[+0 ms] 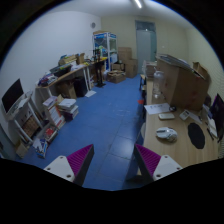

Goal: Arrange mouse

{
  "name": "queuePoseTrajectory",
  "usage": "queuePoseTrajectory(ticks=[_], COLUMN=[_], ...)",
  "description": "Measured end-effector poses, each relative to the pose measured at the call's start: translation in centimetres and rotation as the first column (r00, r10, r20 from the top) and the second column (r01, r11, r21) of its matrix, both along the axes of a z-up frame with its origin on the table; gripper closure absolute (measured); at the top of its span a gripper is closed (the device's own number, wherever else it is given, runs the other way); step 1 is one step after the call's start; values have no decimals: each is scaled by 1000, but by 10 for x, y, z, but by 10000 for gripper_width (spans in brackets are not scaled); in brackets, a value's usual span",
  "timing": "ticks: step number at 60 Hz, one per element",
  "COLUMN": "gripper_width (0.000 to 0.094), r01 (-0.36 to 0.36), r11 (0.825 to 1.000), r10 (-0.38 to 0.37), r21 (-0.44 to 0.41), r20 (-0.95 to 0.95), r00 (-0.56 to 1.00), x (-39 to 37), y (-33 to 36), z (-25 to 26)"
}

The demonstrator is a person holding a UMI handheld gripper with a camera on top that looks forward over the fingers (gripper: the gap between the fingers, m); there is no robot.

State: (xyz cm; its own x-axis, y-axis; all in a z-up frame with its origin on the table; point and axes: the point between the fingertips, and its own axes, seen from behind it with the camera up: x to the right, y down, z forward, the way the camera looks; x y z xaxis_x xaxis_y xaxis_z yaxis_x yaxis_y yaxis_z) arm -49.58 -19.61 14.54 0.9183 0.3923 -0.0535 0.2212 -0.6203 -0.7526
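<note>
— What's ahead of you?

— A room with a blue floor, then the desk off to my right. On it, a black mouse pad with the white mouse just beside it.

— And your gripper?

— Spread wide, holding nothing, well apart from the mouse. I judge I'm in the approach; next I must swing right and lower over it.

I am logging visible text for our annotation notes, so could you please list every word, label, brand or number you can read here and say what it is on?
None can be read.
Cardboard boxes on the desk: any print too small.
Shelf at the far wall: items too blurred.
Mouse, beyond the open tongs: no marking shows.
</note>
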Motion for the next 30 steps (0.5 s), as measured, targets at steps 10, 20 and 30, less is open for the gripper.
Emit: queuePoseTrajectory(ticks=[10,20,30], gripper_width=[95,94,84], r01=[75,170,220], r11=[997,985,975], r10=[-75,-170,-218], r21=[-8,-36,-36], r20=[1,-5,47], r00=[997,985,975], x=[26,79,144], y=[6,26,38], z=[-12,-37,-64])
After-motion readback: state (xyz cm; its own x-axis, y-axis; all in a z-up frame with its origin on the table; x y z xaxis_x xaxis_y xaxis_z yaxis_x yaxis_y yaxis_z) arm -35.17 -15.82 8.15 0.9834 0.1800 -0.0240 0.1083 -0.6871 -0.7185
